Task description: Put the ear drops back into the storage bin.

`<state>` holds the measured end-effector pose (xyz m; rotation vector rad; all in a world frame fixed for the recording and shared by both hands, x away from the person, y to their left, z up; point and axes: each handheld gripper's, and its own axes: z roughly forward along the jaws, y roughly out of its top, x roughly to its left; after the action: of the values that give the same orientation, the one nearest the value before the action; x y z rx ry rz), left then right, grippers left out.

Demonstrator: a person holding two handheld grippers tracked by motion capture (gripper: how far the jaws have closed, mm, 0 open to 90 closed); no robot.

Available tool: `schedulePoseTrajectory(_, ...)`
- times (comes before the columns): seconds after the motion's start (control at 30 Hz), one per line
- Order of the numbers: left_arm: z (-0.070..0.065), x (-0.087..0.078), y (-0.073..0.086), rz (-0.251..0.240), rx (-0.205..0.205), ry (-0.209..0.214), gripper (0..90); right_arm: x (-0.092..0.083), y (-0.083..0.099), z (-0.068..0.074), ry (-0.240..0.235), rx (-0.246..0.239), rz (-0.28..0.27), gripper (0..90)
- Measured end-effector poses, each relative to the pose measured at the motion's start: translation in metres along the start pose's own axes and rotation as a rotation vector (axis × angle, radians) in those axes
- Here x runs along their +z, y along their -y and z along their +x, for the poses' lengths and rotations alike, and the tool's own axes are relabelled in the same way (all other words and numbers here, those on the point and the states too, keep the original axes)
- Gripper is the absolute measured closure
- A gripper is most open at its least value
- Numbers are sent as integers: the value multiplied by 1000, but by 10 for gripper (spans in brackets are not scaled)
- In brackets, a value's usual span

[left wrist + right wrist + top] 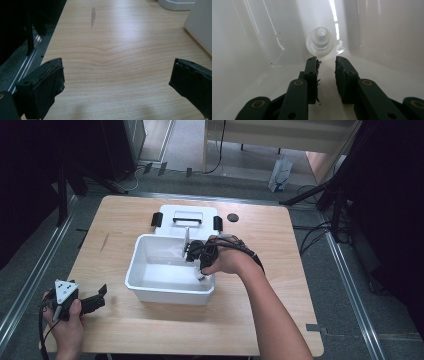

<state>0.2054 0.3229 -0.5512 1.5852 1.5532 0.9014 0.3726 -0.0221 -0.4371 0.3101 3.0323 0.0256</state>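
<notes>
— Pose of the right hand (227, 260)?

— It is reached in over the near right rim of the white plastic bin (150, 291), wrist bent down, so that the right gripper (326, 61) is pointed into the bin. Its jaws are drawn near together, a narrow slot left between the pads, and nothing is held in them.

— What lies ahead of those fingertips?

— A small white knobbed plastic piece (320, 44) is seen just beyond the tips, apart from them, set on the bin floor where two walls meet.

— Room around the fingers?

— Bin walls are close on both sides and ahead; open floor is left only beneath and behind the jaws.

— And the left hand (67, 317)?

— It is rested at the near left edge of the wooden table (117, 50), with the left gripper (102, 295) laid roughly level and pointed toward the bin. Its jaws are spread wide, with bare tabletop between them. The bin's outer wall (200, 25) is seen beyond the right-hand pad, well apart; the table edge runs just outside the other pad.
</notes>
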Motion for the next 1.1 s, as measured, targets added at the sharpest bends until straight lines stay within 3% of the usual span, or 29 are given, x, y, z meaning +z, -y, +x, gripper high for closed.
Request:
schedulePoseTrajectory(0.33, 0, 0, 0, 0, -1, 1, 2, -1, 2, 2, -4, 2, -16, 629)
schedulePoseTrajectory(0.47, 0, 0, 0, 1, 0, 1, 3, -7, 3, 5, 44, 0, -37, 493)
schedulePoseTrajectory(0.53, 0, 0, 0, 0, 1, 0, 3, -16, 4, 6, 66, 28, -80, 414)
schedulePoseTrajectory(0.67, -1, 0, 0, -2, 0, -3, 2, -26, 7, 5, 74, 65, -125, 338)
schedulePoseTrajectory(0.73, -1, 0, 0, -1, 1, -3, 2, -37, 11, 5, 74, 94, -159, 244)
schedulePoseTrajectory(0.77, -1, 0, 0, -2, 0, -3, 2, -37, 11, 5, 74, 94, -159, 244)
schedulePoseTrajectory(1.0, -1, 0, 0, -1, 6, -3, 3, -56, 22, 4, 74, 156, -177, 0)
schedulePoseTrajectory(1.1, -1, 0, 0, 0, 6, -3, 2, -59, 27, 4, 77, 166, -183, 0)
